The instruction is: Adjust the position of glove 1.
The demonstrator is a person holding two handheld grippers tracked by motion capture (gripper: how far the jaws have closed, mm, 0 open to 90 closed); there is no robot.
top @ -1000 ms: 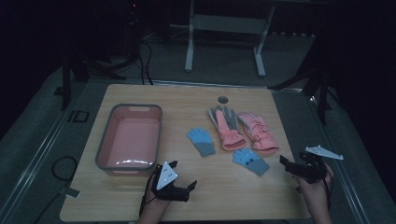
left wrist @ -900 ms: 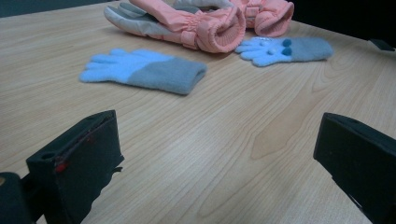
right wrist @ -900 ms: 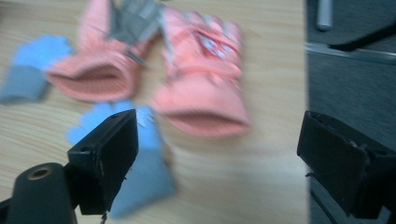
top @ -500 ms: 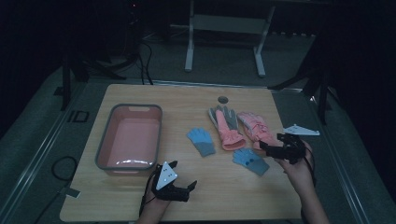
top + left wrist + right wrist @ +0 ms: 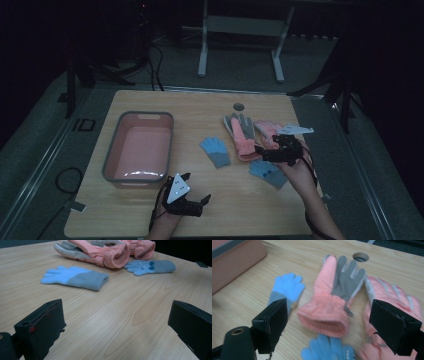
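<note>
So far nothing is packed: the pink rectangular plastic tub (image 5: 138, 147), left of centre in the high view, looks empty (judging by its bare floor). All 4 gloves lie on the wooden table (image 5: 200, 107). The right gripper (image 5: 265, 151), jaws spread wide, hovers over the pink padded ski glove with a grey palm (image 5: 331, 300) at centre frame. The left gripper (image 5: 192, 187) rests open at lower centre, holding nothing.
</note>
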